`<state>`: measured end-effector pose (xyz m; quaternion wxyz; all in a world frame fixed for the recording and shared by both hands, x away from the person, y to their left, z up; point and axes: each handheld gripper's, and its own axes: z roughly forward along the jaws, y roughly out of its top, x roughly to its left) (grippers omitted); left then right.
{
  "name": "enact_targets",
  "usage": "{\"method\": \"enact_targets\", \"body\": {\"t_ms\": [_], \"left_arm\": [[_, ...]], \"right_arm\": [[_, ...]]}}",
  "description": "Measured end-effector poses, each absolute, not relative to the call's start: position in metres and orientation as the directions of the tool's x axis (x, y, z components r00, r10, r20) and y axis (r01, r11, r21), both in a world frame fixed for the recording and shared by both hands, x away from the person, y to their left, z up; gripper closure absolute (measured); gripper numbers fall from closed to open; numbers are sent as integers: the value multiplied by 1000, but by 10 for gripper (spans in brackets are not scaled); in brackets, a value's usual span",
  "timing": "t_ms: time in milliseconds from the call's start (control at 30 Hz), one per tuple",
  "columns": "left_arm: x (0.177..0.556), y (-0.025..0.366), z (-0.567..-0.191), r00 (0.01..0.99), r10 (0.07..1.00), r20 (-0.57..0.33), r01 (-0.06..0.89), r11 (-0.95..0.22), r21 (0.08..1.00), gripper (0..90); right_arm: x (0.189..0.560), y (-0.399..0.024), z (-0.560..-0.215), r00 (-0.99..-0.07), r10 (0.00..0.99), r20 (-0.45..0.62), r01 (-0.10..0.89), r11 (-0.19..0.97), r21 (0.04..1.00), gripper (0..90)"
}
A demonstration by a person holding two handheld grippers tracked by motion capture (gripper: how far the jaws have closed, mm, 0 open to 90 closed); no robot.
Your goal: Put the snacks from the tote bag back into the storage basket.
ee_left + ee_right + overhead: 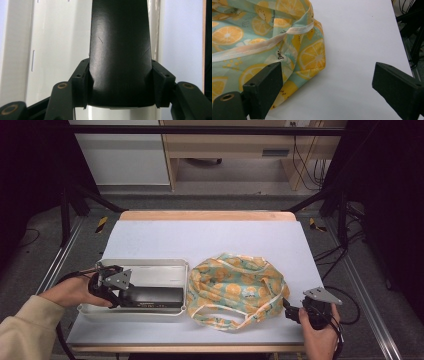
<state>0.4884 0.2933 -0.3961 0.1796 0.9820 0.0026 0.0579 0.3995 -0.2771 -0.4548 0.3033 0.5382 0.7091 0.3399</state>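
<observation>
Overhead and gripper-mounted views of a two-handed packing step. The left hand-held gripper (116,296) reaches into the white tray (145,265) at the left of the tabletop (210,237) and is clamped across the width of a flat black box (152,296); in the left gripper view both pads press the box's (120,50) long sides near one end, a grip that would let it be lifted clear of the tray wall without tipping. The box lies along the near side of the tray, parallel to the near rim. Just right of the tray, touching or nearly so, sits a soft cloth bag (237,287) printed with orange slices, its mouth slack and its pale handles (235,320) trailing toward the near edge. The right hand-held gripper (290,314) waits at the bag's near right corner with its jaws spread wide and empty; in its own view one pad (263,87) overlaps the fabric (262,37) while the other stands over bare tabletop, apparently placed to pinch the rim and hold the mouth open. The bag probably is the box's destination.
</observation>
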Motion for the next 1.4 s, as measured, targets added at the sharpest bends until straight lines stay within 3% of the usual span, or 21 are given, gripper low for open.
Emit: {"method": "enact_targets", "body": {"t_ms": [1400], "left_arm": [[505, 299, -421, 998, -21, 63, -42, -931, 361, 425]], "right_arm": [[400, -275, -456, -240, 968, -79, 565, 206, 799, 94]]}}
